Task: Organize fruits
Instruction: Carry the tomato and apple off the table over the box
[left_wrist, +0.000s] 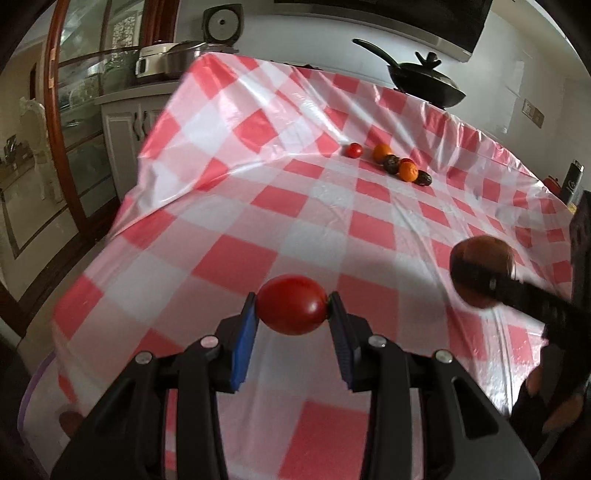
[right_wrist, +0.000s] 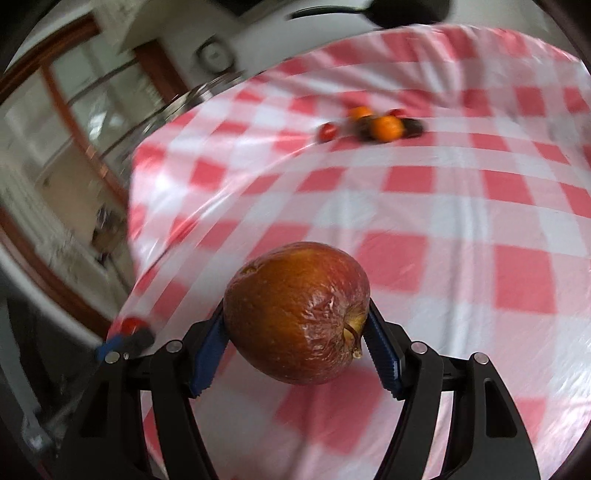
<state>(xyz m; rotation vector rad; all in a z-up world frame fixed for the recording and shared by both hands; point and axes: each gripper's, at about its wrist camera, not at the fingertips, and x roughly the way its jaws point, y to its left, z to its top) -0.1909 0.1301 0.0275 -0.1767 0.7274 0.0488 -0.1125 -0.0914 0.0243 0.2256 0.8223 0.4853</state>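
— Over the near edge of the surface (left_wrist: 221, 206), what am I holding?

— Your left gripper (left_wrist: 291, 308) has its jaws clamped on a red tomato (left_wrist: 291, 310), lifted clear of the checked cloth. Your right gripper (right_wrist: 297, 325) has its jaws clamped on a wrinkled brown apple (right_wrist: 295, 314), stem toward the right pad.

— And farther out?

— Toward the far edge lies a cluster: a small tomato (left_wrist: 354, 150) slightly apart at the left, then two oranges (left_wrist: 382, 152) and dark fruits (left_wrist: 390, 163) touching in a row. Beyond the far edge sits a black pan (left_wrist: 424, 79).
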